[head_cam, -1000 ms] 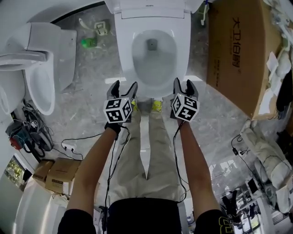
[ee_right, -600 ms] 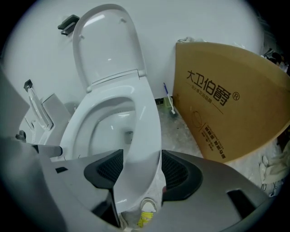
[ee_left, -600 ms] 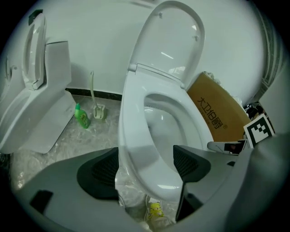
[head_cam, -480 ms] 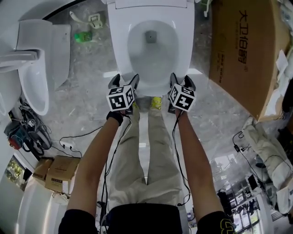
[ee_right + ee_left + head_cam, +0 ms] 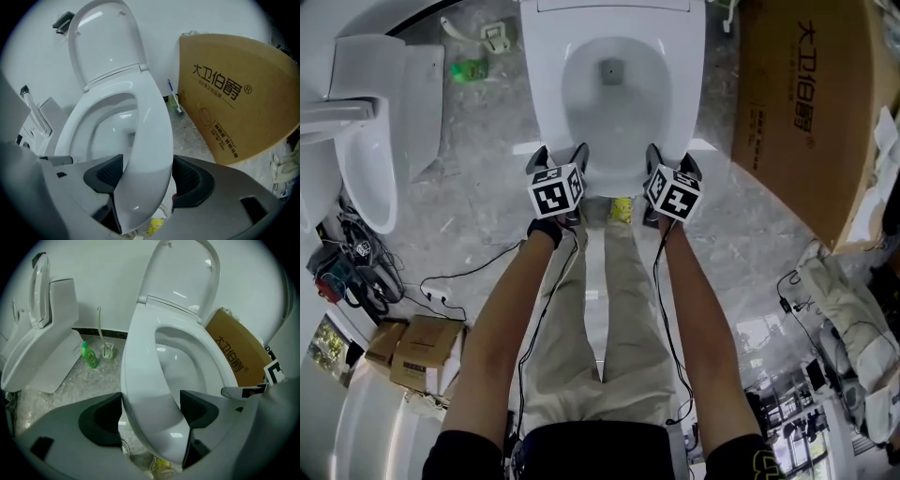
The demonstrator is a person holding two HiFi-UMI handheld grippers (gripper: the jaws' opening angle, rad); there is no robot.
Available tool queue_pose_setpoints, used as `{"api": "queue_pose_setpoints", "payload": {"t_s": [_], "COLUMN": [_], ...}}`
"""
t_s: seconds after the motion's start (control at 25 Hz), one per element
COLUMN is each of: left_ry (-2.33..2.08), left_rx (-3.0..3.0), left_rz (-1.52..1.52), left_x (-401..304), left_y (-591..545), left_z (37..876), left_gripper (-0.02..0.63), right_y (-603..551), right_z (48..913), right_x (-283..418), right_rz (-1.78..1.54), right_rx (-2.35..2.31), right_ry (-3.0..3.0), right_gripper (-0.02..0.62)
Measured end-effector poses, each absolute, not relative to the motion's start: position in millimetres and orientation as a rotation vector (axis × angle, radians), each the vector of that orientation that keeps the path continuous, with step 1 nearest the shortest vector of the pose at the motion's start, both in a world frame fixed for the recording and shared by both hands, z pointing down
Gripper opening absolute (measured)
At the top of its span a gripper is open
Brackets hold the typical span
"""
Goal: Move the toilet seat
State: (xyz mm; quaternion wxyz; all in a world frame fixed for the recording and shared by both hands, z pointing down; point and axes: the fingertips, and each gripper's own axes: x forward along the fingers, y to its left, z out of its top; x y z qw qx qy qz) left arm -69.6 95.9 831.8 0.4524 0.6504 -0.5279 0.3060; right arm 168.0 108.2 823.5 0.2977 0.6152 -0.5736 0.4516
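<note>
The white toilet seat (image 5: 614,184) lies down on the bowl in the head view, and its lid (image 5: 183,277) stands up against the wall. Both grippers are at the seat's front rim. My left gripper (image 5: 560,155) straddles the front left of the seat (image 5: 145,394), whose band runs between its dark pads (image 5: 101,420). My right gripper (image 5: 672,159) straddles the front right of the seat (image 5: 150,154), and its jaws are opening with the band between the pads (image 5: 190,180). Neither pair of pads visibly presses on the seat.
A second white toilet (image 5: 375,122) stands at the left. A big brown cardboard box (image 5: 811,103) stands close on the right. A green bottle (image 5: 469,70) and a brush holder (image 5: 492,39) sit by the wall. Cables (image 5: 441,281) and small cartons (image 5: 417,352) lie on the floor at lower left.
Both grippers have moved slightly forward onto the seat's front rim and their jaws stand wider. The toilet sits a little higher and larger in the head view.
</note>
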Motion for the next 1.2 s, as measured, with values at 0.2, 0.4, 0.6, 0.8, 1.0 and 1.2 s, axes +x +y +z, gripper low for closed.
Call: {"api": "queue_pose_setpoints", "payload": {"t_s": [0.2, 0.4, 0.6, 0.8, 1.0, 1.2], "left_ry": [-1.333, -1.327, -1.328, -1.355, -1.341, -1.353], "left_rx": [1.584, 1.529, 1.503, 1.511, 1.498, 1.505], "left_rz": [0.761, 0.814, 0.837, 0.843, 0.847, 0.831], "left_x": [-70, -72, -73, -73, -70, -70], "left_y": [95, 94, 95, 95, 97, 96], "left_z": [835, 836, 835, 833, 828, 814], "left_gripper": [0.388, 0.387, 0.38, 0.377, 0.369, 0.348], "right_y": [109, 107, 109, 109, 111, 112], "right_z": [827, 825, 826, 825, 818, 805], "right_x": [167, 168, 168, 170, 171, 171], "right_rz": [1.241, 1.264, 1.283, 1.301, 1.311, 1.316], "right_rx": [1.639, 1.648, 1.661, 1.65, 1.669, 1.68], "right_ry": [-1.515, -1.486, -1.461, -1.439, -1.422, -1.416], "right_gripper": [0.348, 0.341, 0.333, 0.332, 0.327, 0.327]}}
